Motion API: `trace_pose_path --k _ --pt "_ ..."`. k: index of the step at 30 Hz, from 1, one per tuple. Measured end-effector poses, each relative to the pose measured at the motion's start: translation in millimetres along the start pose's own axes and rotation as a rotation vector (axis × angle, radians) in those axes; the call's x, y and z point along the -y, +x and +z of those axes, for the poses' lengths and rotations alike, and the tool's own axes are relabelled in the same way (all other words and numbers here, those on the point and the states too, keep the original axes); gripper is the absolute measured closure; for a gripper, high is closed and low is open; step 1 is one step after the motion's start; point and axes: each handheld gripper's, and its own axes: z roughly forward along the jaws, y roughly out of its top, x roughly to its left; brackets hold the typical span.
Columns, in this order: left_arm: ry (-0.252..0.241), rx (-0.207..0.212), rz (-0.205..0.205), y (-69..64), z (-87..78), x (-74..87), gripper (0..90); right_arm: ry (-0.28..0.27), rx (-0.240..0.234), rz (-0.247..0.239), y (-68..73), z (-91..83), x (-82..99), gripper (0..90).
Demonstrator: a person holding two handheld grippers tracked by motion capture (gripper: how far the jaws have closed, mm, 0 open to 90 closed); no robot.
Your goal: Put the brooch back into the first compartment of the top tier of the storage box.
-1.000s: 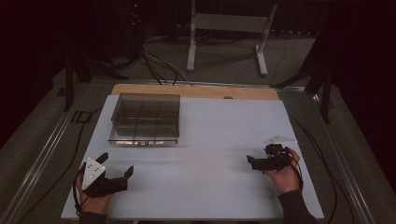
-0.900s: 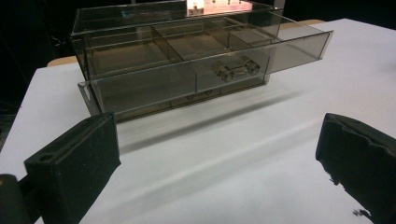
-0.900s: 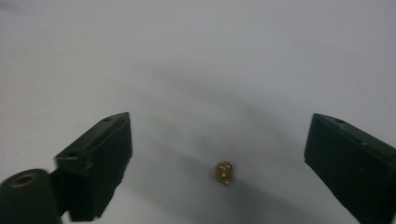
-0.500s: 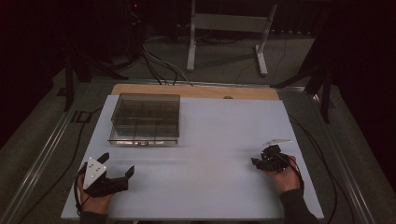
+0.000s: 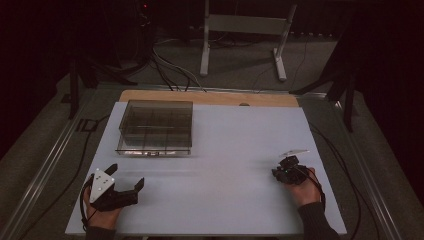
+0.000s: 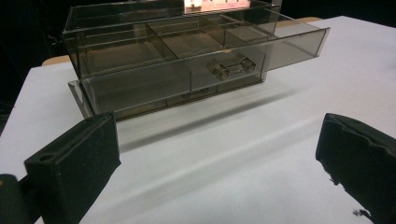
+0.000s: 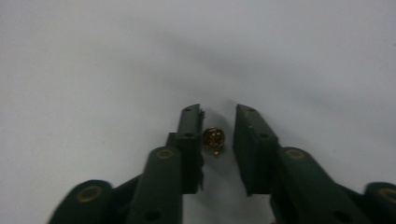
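Two black jaws of the right gripper (image 7: 218, 122) stand slightly apart around a small gold ball (image 7: 214, 138) on the white table (image 5: 235, 150), touching the left jaw. Picking it up seems the step; next, close gently. Left gripper (image 5: 131, 184) rests wide apart near the clear drawer box (image 5: 156, 127).

White table (image 5: 230, 150), not much on it

Smoky clear drawer box (image 5: 156, 127) sits far-left on the table; tiny gold thing (image 7: 214, 138) lies near its right edge.
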Motion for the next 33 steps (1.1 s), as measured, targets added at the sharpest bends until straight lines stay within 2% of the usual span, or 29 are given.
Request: trace_pose_path --k 2,4,33 --pt "0.0 0.0 0.002 -0.1 0.0 -0.1 0.3 0.005 -0.006 -0.01 1.2 0.3 -0.9 79.9" --pt "0.001 0.0 0.001 -0.2 0.1 0.0 0.4 0.009 -0.009 -0.01 0.8 0.3 -1.6 80.3" --pt "0.001 -0.005 0.002 -0.2 -0.5 -0.3 0.4 -0.041 -0.033 0.029 -0.8 -11.0 -0.6 80.6"
